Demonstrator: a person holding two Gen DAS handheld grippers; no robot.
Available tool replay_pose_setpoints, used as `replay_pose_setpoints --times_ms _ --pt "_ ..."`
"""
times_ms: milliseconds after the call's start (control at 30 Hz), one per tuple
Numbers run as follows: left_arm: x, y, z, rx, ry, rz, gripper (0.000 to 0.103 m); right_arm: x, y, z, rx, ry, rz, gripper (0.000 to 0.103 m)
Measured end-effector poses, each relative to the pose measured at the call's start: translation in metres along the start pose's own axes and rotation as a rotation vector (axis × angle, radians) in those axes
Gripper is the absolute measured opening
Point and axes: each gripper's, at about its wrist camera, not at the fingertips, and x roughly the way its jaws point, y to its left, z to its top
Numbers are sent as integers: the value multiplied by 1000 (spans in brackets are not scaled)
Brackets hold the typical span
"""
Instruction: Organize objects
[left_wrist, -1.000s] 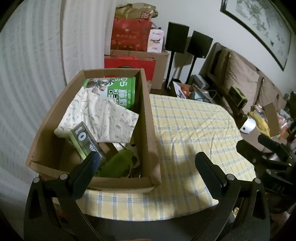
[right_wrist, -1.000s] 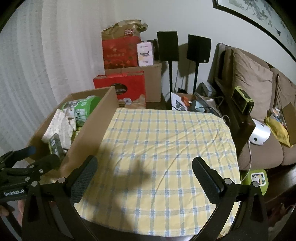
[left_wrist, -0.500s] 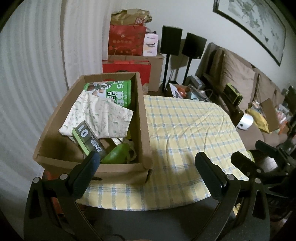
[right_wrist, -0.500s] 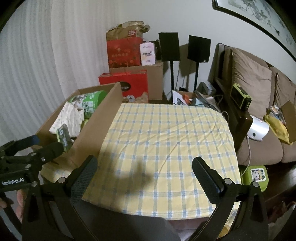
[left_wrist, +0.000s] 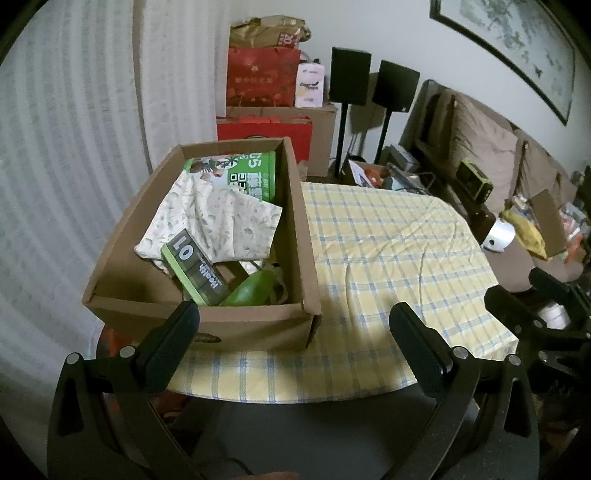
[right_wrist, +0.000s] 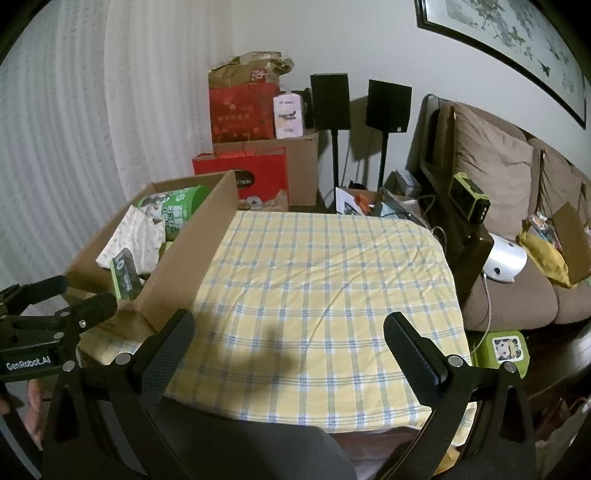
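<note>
An open cardboard box (left_wrist: 303, 236) (right_wrist: 192, 258) stands on the left part of a table under a yellow checked cloth (left_wrist: 388, 258) (right_wrist: 314, 288). Inside lie a green printed pack (left_wrist: 243, 173), a leaf-patterned cloth (left_wrist: 214, 221), a green-edged dark carton marked 01 (left_wrist: 192, 269) and a green pouch (left_wrist: 251, 291). My left gripper (left_wrist: 295, 325) hangs open in front of the box's near wall, holding nothing. My right gripper (right_wrist: 288, 336) is open and empty above the cloth's near edge. The left gripper (right_wrist: 55, 299) also shows at the left of the right wrist view.
Red gift bags and boxes (right_wrist: 243, 122) are stacked by the far wall beside two black speakers (right_wrist: 330, 101) on stands. A brown sofa (right_wrist: 498, 177) with cushions and clutter runs along the right. A white curtain (left_wrist: 66, 147) fills the left. A small green box (right_wrist: 502, 349) sits on the floor.
Both grippers have drawn back and up from the table, so the box and cloth look farther away. Both stay open and empty; nothing in the box has moved.
</note>
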Motion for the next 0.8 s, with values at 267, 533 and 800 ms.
replay_pose_setpoints --times_ms 267,533,800 --pt "-4 2 -5 -1 -5 12 103 -3 1 0 -2 -7 -5 103" --pt "-4 4 -4 -5 -4 14 103 -4 0 0 -4 -6 -7 103" --pt "-4 1 -4 -4 1 16 103 -4 1 0 -2 -6 -8 103"
